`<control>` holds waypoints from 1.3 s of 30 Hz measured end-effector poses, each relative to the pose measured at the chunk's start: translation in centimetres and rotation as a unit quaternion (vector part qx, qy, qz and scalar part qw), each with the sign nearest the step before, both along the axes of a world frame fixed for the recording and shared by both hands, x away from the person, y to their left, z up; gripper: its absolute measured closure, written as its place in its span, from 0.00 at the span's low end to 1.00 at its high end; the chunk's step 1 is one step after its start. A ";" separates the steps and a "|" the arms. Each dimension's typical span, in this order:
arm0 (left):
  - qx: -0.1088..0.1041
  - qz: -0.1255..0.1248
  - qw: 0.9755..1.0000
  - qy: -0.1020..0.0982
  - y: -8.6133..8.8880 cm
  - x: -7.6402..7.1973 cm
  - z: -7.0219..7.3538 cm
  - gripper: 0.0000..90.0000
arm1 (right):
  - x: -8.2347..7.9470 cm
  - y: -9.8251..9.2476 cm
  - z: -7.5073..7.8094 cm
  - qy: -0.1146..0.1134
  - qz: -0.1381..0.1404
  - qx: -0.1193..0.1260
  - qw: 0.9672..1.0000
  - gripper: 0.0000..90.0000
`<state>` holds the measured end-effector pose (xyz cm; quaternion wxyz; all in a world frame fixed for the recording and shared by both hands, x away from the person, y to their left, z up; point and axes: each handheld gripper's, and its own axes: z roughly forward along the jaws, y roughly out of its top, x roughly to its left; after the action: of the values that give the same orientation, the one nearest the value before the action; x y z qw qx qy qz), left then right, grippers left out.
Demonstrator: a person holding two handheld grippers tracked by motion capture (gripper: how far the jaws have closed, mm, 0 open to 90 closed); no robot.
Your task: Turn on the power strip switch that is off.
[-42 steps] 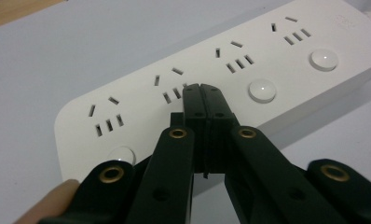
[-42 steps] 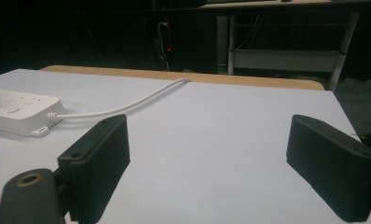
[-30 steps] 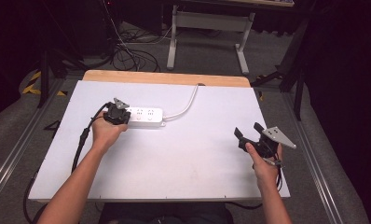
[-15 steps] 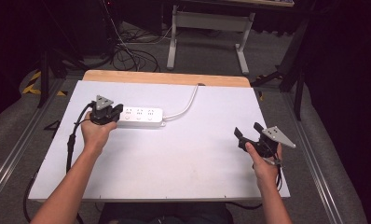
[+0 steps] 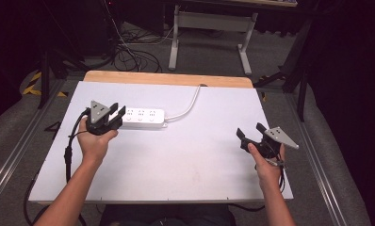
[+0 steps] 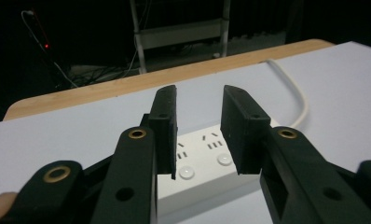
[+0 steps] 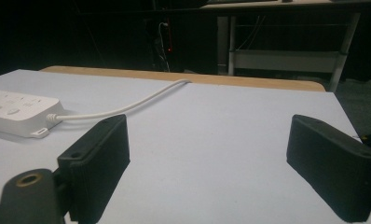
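White power strip (image 5: 143, 117) lies on the table (image 5: 176, 155).

We find no text, brand, number or sign that can be read anywhere. The white power strip (image 5: 143, 117) carries only socket slots and round buttons on its top face, with no printing we can make out, even close up between the jaws of the left tool (image 6: 200, 119). The white counter (image 5: 185, 155) bears no label or marking.

Left gripper (image 6: 200, 135): black jaws, brass-ringed screw holes, grey triangular top plate.
Right gripper (image 5: 253, 135): matching black, grey plate.
Cables (image 5: 69, 153): black.
Forearms: bare, no sleeves.
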<state>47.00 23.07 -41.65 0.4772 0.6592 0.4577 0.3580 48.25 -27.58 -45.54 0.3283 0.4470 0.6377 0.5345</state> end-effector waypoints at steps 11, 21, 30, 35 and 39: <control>-0.038 0.026 0.998 -0.037 2.3 -4.9 1.0 0.61 | -0.1 0.1 0.2 -0.003 0.002 0.000 1.000 0.15; -0.033 0.080 0.995 -0.045 3.2 -5.2 0.6 0.32 | -0.1 0.2 0.1 -0.003 0.002 -0.002 1.000 0.15; -0.028 0.108 0.992 -0.064 4.3 -5.9 -0.1 0.15 | -0.1 0.2 0.1 -0.001 0.003 -0.003 1.000 0.15; -0.032 0.132 0.988 -0.068 4.3 -5.6 -0.4 0.05 | -0.2 0.3 0.1 -0.002 0.004 -0.001 1.000 0.15; -0.020 0.127 0.989 -0.071 4.0 -5.5 -0.6 0.06 | -0.2 0.2 0.1 -0.002 0.004 -0.002 1.000 0.15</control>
<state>41.48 27.04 -42.25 0.4719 0.5590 0.5102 0.4524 48.06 -27.34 -45.45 0.3281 0.4433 0.6397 0.5354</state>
